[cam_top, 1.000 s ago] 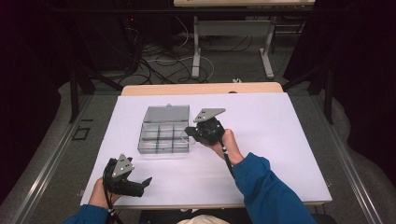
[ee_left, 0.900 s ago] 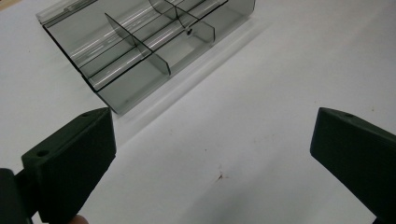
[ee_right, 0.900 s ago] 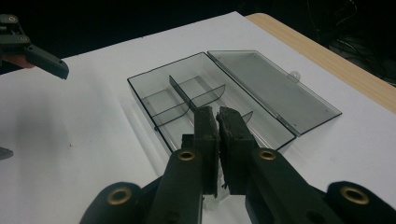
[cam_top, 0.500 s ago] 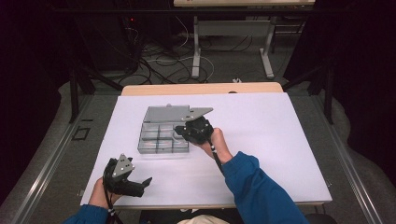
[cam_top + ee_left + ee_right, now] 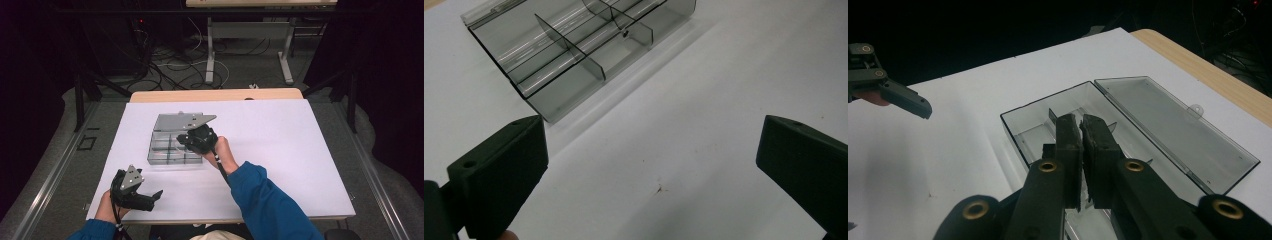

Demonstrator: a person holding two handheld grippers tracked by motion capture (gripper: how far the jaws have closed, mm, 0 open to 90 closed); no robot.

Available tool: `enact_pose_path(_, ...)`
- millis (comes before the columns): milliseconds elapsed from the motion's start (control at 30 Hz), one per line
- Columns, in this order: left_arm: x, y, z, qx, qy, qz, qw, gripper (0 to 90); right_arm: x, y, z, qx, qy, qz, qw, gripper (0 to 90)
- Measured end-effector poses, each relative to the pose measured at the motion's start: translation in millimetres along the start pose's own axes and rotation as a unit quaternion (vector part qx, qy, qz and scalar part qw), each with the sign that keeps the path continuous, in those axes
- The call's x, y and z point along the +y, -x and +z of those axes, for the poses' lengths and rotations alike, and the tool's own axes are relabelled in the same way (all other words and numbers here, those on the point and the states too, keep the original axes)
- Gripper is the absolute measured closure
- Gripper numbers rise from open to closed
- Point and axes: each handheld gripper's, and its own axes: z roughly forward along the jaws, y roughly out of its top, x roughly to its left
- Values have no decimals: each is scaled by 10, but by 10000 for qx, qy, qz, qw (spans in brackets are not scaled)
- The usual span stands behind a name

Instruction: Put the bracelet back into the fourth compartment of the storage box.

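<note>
My right tool (image 5: pixel 186 138) hangs over the smoky clear plastic compartment box (image 5: pixel 167 152), which sits left of centre on the white counter (image 5: pixel 280 145) with its hinged lid (image 5: pixel 1173 127) thrown flat open on the far side. In the right gripper view the two black jaws stand pressed together, tips just above the inner dividers (image 5: pixel 1052 116); I see nothing between them, so I read this tool as clenched and empty, though a very small part could be hidden in the seam. The box lies directly below and ahead of that tool, its long axis running from the near edge of the counter toward the far edge, so I judge any next move into a compartment is a short drop, and the right hand is plainly the nearer one. My left tool (image 5: pixel 150 196) rests low at the near left of the counter, well apart from the box, jaws spread wide and released, nothing in them. From there the box shows cut off at the top, and a tiny dark speck (image 5: pixel 624 34) against one divider is too small to identify. The compartments look bare otherwise, though the right tool covers some of them.
</note>
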Motion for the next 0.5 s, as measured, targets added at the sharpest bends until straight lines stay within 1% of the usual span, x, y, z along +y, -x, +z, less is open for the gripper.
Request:
enact_pose_path(67,0,0,0,2,2,4,10000,4,6,-6,14,15,24,11,10000,865)
enact_pose_path(133,5,-2,-2,-10,-48,25,10000,5,18,-16,55,23,31,2,10000,865)
enact_pose_path(200,5,-2,-2,-12,-50,27,10000,4,22,-21,61,25,-23,8,10000,865)
enact_pose_path(233,5,-2,-2,-9,-49,28,10000,4,29,-36,97,48,-38,-8,10000,865)
enact_pose_path(267,4,-3,-3,-11,-46,27,10000,5,29,-45,118,36,7,-20,10000,864)
enact_pose_path(300,3,-1,-1,-11,-34,10,10000,4,35,-51,121,50,-60,-18,10000,865)
enact_pose_path(333,4,-4,-2,-11,-48,27,10000,5,36,-60,145,36,5,-40,10000,865)
enact_pose_path(367,3,-3,-3,-12,-44,28,10000,4,42,-68,147,43,-34,-14,10000,864)
enact_pose_path(400,3,-3,-3,-12,-44,28,10000,4,44,-71,163,54,6,-26,10000,865)
enact_pose_path(433,3,-2,-2,-10,-32,12,10000,4,52,-76,169,54,-40,-32,10000,864)
enact_pose_path(500,3,-3,-3,-8,-44,25,10000,4,59,-84,196,47,-8,-33,10000,865)
